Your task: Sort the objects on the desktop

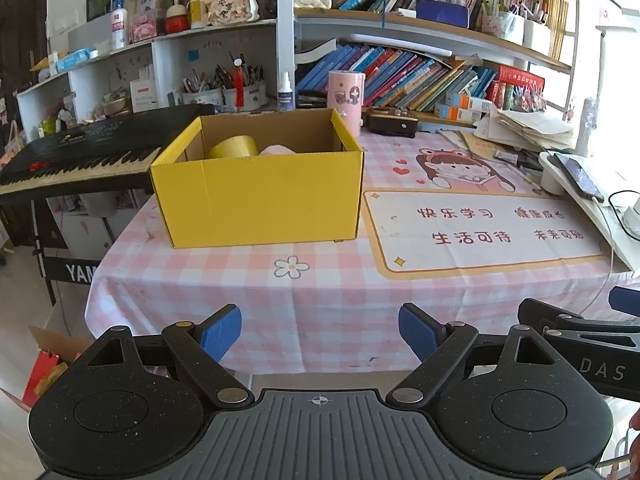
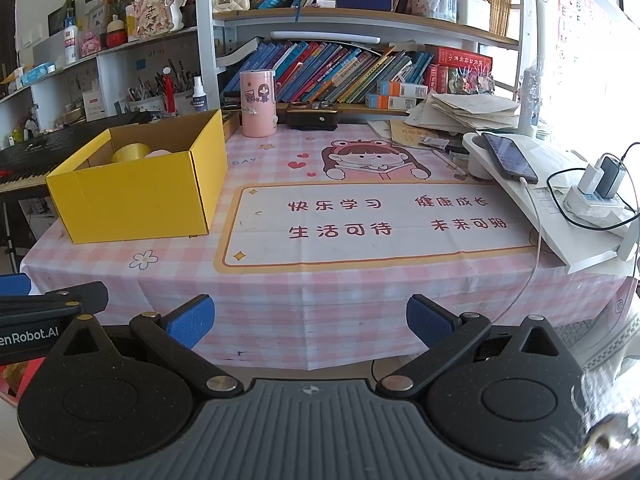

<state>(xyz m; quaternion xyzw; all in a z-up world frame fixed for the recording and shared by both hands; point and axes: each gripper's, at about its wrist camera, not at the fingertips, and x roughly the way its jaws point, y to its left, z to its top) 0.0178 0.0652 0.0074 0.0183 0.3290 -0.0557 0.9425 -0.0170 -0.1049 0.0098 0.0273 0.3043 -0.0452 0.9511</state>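
Both tools hang off the near edge of the counter (image 2: pixel 360 292) right now, and I've got the left gripper (image 1: pixel 320 330) with jaws spread wide and nothing between them, the right gripper (image 2: pixel 310 322) the same, released and bare. The yellow box (image 1: pixel 258 196) sits on the left side of the checked cloth, open-topped, and inside it I can see a yellow tape roll (image 1: pixel 234 147) standing against the far-left wall with something pale pink (image 1: pixel 279 149) beside it, mostly hidden by the front wall. The middle of the mat looks bare from here, so my guess is that the sorting is largely done or I need a new target. The nearest loose candidate is the pink cup (image 2: pixel 258 103) at the far edge, just beyond the box's right corner: upright, smooth-sided, probably light and a bit slippery, likely to tip if nudged high, so I'd close on its body at mid-height, square across. The tape roll, if it needs shifting, looks stiff and light; I'd pinch through its rim. The phone (image 2: pixel 509 157) on the right, cable attached, I'd leave alone.
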